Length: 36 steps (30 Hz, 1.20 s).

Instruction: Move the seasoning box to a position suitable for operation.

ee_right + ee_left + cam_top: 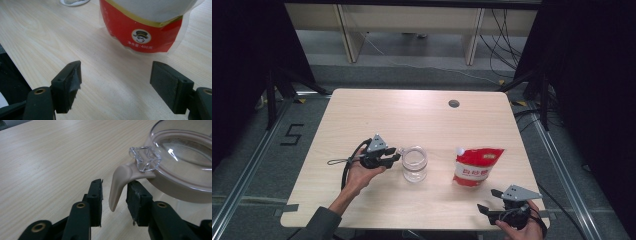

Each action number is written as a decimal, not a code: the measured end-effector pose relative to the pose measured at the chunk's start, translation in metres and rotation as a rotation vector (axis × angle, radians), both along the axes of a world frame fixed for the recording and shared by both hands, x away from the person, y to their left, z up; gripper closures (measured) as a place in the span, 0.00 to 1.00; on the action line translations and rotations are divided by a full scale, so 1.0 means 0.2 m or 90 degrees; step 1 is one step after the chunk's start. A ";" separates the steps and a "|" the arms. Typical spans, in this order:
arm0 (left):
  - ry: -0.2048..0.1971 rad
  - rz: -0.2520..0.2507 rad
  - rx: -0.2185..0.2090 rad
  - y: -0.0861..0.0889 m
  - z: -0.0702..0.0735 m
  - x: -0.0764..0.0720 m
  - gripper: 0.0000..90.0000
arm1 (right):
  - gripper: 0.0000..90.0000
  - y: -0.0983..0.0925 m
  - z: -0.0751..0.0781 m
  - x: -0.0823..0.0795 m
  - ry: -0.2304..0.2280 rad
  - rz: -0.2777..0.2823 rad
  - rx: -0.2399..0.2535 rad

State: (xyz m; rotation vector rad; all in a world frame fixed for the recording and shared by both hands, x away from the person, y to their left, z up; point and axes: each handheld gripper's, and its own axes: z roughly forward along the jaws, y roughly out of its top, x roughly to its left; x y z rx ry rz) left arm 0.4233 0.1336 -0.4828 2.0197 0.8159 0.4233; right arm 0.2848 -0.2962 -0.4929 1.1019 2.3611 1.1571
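Writing shows on one thing alone: the red and white plastic pouch with a white screw cap, standing on the pale wooden table right of centre. In the right gripper view its red band carries a round badge of a smiling figure in a black hat above small white characters that end in "400"; the rest is too small to read. One clear glass jar with a clear lid and a beige rim stands near the table's middle, unlabelled. Two grippers are in play. The left gripper sits just beside the jar, its jaws a little apart on either side of the jar's beige curved latch tab, with a gap visible on each side. The right gripper rests at the table's near edge, jaws wide apart and empty, near the pouch but not touching it.
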 end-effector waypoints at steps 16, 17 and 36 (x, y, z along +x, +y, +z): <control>-0.025 -0.026 0.024 -0.02 -0.01 -0.01 0.90 | 0.29 0.01 0.00 -0.01 0.007 -0.002 -0.002; -0.025 -0.024 0.031 -0.01 -0.01 -0.02 0.90 | 0.29 0.01 0.00 -0.01 0.010 0.000 -0.002; -0.005 -0.045 0.032 -0.01 0.00 -0.24 0.85 | 0.29 0.01 0.00 0.00 0.001 0.004 -0.003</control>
